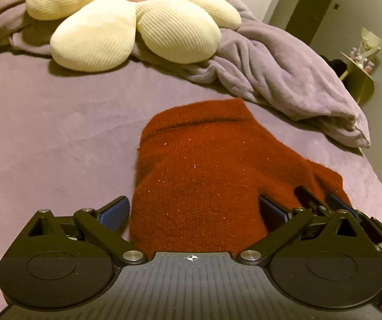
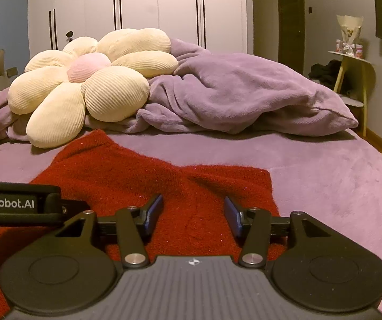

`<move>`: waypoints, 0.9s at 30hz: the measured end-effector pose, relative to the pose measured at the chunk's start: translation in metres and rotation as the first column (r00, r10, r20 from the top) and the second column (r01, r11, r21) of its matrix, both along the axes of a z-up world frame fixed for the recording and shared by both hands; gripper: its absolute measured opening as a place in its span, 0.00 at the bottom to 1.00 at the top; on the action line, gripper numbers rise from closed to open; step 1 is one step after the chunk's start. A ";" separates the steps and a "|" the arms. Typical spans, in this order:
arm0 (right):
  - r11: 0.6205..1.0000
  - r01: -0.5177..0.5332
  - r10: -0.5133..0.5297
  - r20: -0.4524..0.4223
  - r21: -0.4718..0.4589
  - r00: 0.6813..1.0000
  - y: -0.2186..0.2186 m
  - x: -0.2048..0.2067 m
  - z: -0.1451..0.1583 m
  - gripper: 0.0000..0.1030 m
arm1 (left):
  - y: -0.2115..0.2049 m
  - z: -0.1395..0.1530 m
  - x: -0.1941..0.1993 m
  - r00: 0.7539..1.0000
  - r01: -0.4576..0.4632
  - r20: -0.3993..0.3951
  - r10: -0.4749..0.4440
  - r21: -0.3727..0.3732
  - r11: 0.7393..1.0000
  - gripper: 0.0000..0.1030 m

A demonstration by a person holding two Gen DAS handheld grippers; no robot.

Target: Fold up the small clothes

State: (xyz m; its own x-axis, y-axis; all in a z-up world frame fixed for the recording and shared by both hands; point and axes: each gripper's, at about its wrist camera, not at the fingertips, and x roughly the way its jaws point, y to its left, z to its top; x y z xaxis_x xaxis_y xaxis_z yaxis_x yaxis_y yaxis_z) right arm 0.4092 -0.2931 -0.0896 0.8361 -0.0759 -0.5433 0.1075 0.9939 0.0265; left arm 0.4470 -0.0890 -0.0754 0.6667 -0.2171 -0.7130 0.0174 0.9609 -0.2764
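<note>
A red knitted garment [image 1: 196, 165] lies flat on the purple bed sheet [image 1: 44, 133]. My left gripper [image 1: 193, 210] hovers low over its near edge, jaws wide open; the left blue pad sits off the cloth's left side and the right pad over the cloth. Just to its right, my right gripper [image 1: 317, 194] also rests over the garment. In the right wrist view the right gripper [image 2: 193, 213] stands open above the red garment [image 2: 137, 173], with nothing pinched between its pads. The left gripper's black body [image 2: 17, 205] shows at the left edge.
A cream flower-shaped pillow [image 2: 84, 80] and a bunched purple blanket [image 2: 244, 93] lie at the back of the bed. A pale side table [image 2: 351, 58] stands at the right beyond the bed edge. White wardrobe doors [image 2: 137, 8] line the far wall.
</note>
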 end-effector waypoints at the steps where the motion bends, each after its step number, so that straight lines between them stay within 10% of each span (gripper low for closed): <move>1: 1.000 0.000 0.000 -0.001 0.002 1.000 -0.001 0.001 -0.001 0.49 | 0.001 -0.002 0.001 1.000 -0.002 -0.001 0.002 -0.009 1.000 1.00; 14: 0.999 -0.048 0.046 -0.072 -0.024 0.996 0.001 0.002 0.015 0.54 | 0.012 0.019 -0.028 0.999 0.053 -0.004 -0.053 -0.009 0.999 1.00; 21: 0.981 -0.050 0.077 -0.142 0.188 0.987 -0.064 -0.099 0.046 0.77 | 0.096 0.028 -0.092 0.987 0.116 -0.072 -0.142 -0.282 0.952 1.00; 24: 0.911 0.012 0.068 -0.179 0.411 0.982 -0.092 -0.152 0.033 0.77 | 0.114 0.020 -0.124 0.982 0.087 -0.116 -0.152 -0.439 0.894 1.00; 27: 0.734 0.072 0.065 -0.175 0.675 0.982 -0.103 -0.191 0.012 0.75 | 0.108 0.009 -0.155 0.976 0.050 -0.149 -0.160 -0.561 0.826 1.00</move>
